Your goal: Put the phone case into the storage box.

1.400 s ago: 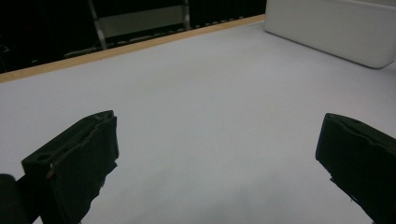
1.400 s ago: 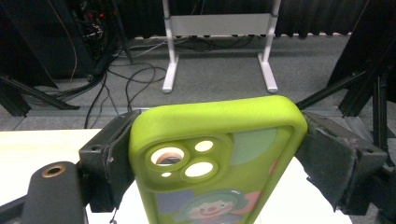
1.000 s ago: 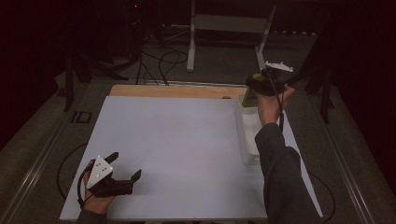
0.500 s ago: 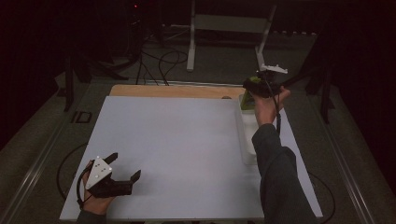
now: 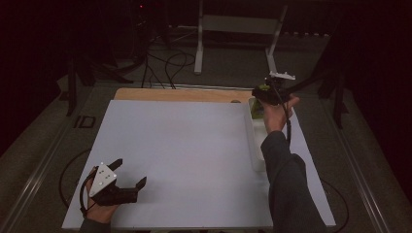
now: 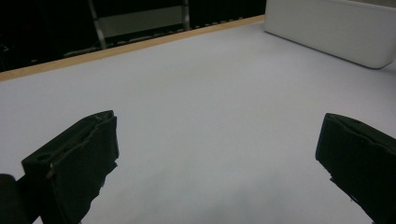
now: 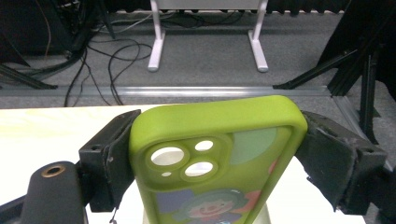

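Holding a green phone case (image 7: 219, 154) by its side edges in our right gripper (image 5: 265, 93), lifted over the far end of the white bin (image 5: 257, 145). Soft case, narrow pinch, so we reckon it could twist or slip out if we swing fast. Right arm's stretched forward, raised. Left gripper (image 5: 127, 178) rests near the table (image 5: 184, 145) front, jaws spread, nothing in them.

Phone case (image 7: 219, 158) bottom (below frame) cut off

Phone case (image 7: 217, 158): lime green, camera cut-outs and a cartoon clown print facing out, upright, clamped by its sides between the right claw's (image 7: 217, 154) jaws.
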`<action>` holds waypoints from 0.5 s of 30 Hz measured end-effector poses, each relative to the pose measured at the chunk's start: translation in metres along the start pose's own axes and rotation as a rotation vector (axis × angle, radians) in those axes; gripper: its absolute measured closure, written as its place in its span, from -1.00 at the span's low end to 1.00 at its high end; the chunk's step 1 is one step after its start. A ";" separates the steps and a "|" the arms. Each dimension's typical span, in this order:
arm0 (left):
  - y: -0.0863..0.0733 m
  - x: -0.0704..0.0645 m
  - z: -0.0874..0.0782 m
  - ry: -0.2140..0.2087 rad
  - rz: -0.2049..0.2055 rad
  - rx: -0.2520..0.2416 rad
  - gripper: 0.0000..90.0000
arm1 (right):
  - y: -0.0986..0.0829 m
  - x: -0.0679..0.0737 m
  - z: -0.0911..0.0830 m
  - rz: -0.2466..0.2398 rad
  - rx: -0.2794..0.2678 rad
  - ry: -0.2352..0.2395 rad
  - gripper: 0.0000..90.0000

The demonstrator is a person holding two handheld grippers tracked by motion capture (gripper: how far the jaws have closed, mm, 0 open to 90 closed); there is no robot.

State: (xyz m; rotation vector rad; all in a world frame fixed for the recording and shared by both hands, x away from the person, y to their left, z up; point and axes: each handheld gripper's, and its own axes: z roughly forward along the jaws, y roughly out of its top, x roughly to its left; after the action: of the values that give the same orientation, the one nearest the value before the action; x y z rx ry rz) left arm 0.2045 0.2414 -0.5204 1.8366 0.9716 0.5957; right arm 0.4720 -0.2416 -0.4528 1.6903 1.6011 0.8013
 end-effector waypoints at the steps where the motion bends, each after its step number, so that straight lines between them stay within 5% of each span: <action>1: 0.000 0.000 0.000 0.001 0.000 0.001 -1.00 | -0.001 0.000 0.000 -0.003 0.002 -0.003 -0.62; 15: 0.000 0.000 0.000 0.001 -0.002 0.002 -1.00 | -0.011 -0.005 0.016 0.004 0.056 -0.008 -0.62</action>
State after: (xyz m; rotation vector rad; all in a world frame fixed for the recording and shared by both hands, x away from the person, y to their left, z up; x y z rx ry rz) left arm 0.2048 0.2414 -0.5208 1.8368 0.9751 0.5945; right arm 0.4781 -0.2468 -0.4710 1.7348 1.6288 0.7566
